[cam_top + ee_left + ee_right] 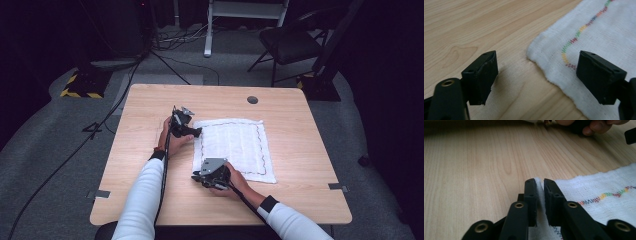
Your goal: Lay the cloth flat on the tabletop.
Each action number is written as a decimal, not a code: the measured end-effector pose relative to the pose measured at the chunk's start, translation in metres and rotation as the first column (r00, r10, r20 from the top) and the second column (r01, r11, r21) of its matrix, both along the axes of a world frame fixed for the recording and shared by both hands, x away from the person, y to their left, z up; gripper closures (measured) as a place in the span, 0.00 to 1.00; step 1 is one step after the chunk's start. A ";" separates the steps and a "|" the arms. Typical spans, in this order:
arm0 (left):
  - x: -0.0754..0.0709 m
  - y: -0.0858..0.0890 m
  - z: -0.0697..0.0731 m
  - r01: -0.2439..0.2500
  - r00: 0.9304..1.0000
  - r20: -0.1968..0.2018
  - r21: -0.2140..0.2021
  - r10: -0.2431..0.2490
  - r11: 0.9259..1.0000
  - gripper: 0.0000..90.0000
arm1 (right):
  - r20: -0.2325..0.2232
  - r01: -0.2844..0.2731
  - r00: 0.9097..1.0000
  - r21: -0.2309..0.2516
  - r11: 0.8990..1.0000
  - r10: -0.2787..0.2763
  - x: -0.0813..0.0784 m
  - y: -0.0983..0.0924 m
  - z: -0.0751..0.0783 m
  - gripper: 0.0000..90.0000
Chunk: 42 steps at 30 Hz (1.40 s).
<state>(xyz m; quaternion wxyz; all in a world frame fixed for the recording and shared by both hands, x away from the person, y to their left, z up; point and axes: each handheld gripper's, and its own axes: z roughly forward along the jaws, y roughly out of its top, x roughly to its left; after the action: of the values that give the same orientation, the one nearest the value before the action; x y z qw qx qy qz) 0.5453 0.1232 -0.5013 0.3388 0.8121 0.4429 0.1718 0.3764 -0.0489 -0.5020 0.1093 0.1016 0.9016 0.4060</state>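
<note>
between the right gripper (539, 202) pads sits the cloth (599, 190) corner, pinched.

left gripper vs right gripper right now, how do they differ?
The left gripper has its jaws wide apart; the right gripper has them pinched shut on the white cloth. The left one grips nothing, with the cloth's corner lying loose between its jaws; the right one holds a cloth corner. In the high view the left gripper is at the cloth's far-left corner, the right gripper at its near-left corner. Both sit low over the wooden table.
</note>
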 end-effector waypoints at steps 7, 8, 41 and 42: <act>0.012 0.001 -0.001 -0.059 0.998 -0.013 -0.006 0.059 0.998 0.17 | 0.009 -0.003 1.000 -0.016 1.000 0.003 -0.001 -0.001 0.001 0.97; 0.013 0.001 -0.001 -0.060 0.998 -0.018 -0.010 0.060 0.998 0.17 | 0.006 -0.004 1.000 -0.017 1.000 0.005 -0.002 -0.001 0.001 0.97; 0.009 0.005 0.006 0.105 0.994 -0.014 -0.100 -0.107 0.989 0.96 | -0.006 -0.022 1.000 -0.030 0.999 0.021 -0.002 0.002 0.005 0.97; 0.009 0.007 0.007 0.101 0.995 -0.008 -0.094 -0.103 0.990 0.96 | -0.003 -0.025 1.000 -0.031 0.999 0.025 -0.002 0.003 0.006 0.97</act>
<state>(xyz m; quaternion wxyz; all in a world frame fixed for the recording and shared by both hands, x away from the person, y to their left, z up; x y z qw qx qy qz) 0.5544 0.1297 -0.4938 0.3819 0.8181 0.4105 0.1283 0.3744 -0.0462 -0.4959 0.1045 0.0891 0.9091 0.3932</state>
